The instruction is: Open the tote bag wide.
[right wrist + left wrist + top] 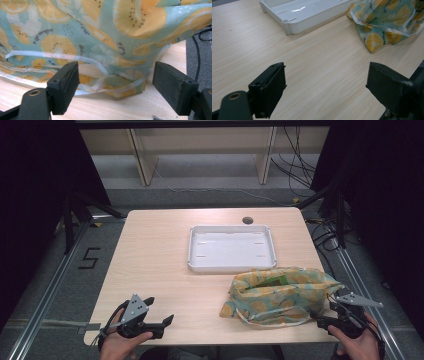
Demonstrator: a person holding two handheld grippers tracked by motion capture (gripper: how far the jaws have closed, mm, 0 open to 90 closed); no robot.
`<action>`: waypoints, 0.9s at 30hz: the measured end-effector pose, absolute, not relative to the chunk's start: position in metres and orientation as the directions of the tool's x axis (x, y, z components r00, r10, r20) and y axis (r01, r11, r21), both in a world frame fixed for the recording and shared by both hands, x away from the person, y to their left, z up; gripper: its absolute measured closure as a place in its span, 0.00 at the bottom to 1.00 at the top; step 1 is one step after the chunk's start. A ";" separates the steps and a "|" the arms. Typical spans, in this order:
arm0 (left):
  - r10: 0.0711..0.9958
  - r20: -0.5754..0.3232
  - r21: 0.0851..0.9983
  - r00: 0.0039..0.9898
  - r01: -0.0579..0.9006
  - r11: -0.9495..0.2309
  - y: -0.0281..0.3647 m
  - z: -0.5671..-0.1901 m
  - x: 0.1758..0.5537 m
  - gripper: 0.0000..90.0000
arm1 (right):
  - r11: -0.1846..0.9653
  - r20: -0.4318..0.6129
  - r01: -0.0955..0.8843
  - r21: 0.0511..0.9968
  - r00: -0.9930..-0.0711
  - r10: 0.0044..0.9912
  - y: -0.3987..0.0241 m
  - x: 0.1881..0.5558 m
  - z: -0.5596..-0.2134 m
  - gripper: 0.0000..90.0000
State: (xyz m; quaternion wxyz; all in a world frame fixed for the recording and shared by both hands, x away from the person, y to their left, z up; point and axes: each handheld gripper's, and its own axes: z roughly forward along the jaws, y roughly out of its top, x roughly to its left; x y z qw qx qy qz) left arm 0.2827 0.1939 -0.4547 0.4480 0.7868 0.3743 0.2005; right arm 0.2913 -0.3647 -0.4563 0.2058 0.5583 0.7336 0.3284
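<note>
High view: fruit-print drawstring bag [280, 295] lies lengthwise left-right at table's front right, mouth toward the white tray [231, 265]; contents mostly hidden. Left gripper [325, 87] view: jaws apart over bare wood. Right gripper [115, 86] view: jaws apart, bag's cord [100, 83] between, bag cropped.

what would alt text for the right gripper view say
A fruit-print cloth bag with white drawstrings lies on a wooden table, just ahead of the open right gripper, whose two black jaws stand wide apart and hold nothing.
</note>
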 end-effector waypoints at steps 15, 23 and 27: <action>0.783 -0.026 0.858 0.621 0.416 -0.302 0.195 -0.453 0.284 0.17 | 0.116 0.125 0.713 0.692 -0.276 0.953 -0.362 0.290 -0.456 0.25; 0.760 -0.008 0.855 0.649 0.399 -0.331 0.182 -0.453 0.293 0.17 | 0.153 0.095 0.689 0.709 -0.307 0.947 -0.366 0.293 -0.458 0.25; 0.744 -0.027 0.859 0.668 0.396 -0.325 0.172 -0.453 0.299 0.17 | 0.158 0.082 0.691 0.705 -0.301 0.950 -0.366 0.293 -0.458 0.25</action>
